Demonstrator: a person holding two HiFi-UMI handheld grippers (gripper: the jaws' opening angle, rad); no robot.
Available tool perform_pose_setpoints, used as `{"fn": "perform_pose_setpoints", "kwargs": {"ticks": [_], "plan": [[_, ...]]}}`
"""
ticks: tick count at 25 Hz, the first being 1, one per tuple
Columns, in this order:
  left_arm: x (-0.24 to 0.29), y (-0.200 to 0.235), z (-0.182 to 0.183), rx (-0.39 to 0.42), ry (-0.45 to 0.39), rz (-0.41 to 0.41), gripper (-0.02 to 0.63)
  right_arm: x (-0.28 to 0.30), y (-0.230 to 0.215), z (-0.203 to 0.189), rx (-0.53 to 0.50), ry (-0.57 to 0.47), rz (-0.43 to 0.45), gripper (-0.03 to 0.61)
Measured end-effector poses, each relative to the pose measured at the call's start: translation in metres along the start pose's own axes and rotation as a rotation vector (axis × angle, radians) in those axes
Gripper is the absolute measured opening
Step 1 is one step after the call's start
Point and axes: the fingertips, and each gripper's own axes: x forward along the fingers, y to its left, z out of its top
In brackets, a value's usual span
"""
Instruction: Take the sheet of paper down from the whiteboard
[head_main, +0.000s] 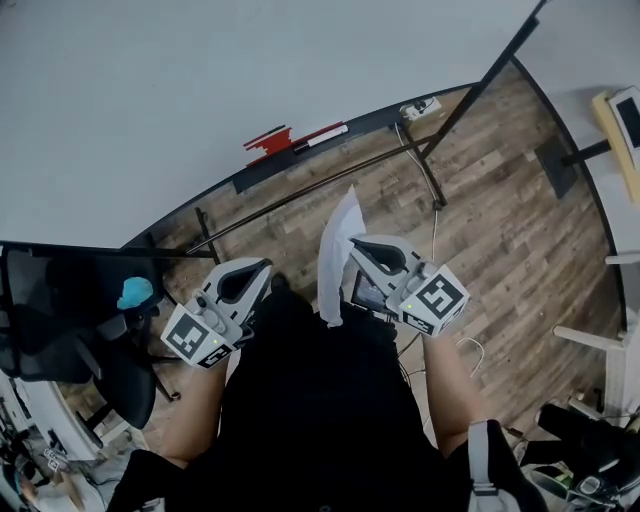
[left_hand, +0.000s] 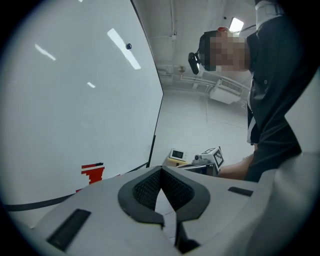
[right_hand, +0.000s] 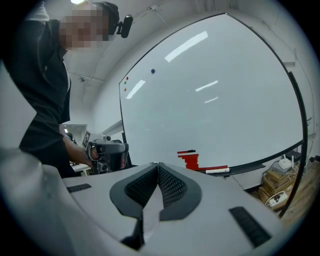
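Observation:
The white sheet of paper (head_main: 336, 250) hangs edge-on in front of me, off the whiteboard (head_main: 200, 90). My right gripper (head_main: 353, 244) is shut on its side edge, and in the right gripper view a sliver of paper (right_hand: 151, 209) shows between the closed pads. My left gripper (head_main: 264, 266) is held level to the left of the sheet, apart from it, and is shut with nothing in it. The whiteboard (right_hand: 210, 100) face is bare apart from a few small magnets. In the left gripper view the jaws (left_hand: 160, 172) meet, with the right gripper (left_hand: 213, 157) beyond them.
The board's tray holds a red eraser (head_main: 270, 140), a marker (head_main: 322, 136) and a small white device (head_main: 420, 107). A black office chair (head_main: 80, 320) with a blue thing (head_main: 135, 292) stands at left. The board's stand legs (head_main: 430, 170) cross the wood floor, with cables by my feet.

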Motion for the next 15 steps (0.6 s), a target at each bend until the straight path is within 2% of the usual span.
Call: {"fn": "perform_pose_setpoints", "kwargs": {"ticks": [4, 9, 15], "plan": [[0.003, -0.012, 0.003, 0.017, 0.002, -0.041, 0.012, -0.005, -0.001, 0.007, -0.015, -0.009, 0.002, 0.02], [-0.003, -0.019, 0.006, 0.017, 0.011, -0.047, 0.012, -0.008, -0.006, 0.015, -0.003, -0.027, -0.011, 0.02], [-0.012, -0.015, -0.01, -0.031, 0.037, -0.056, 0.012, -0.005, -0.009, 0.022, -0.016, -0.037, -0.024, 0.02]]}}
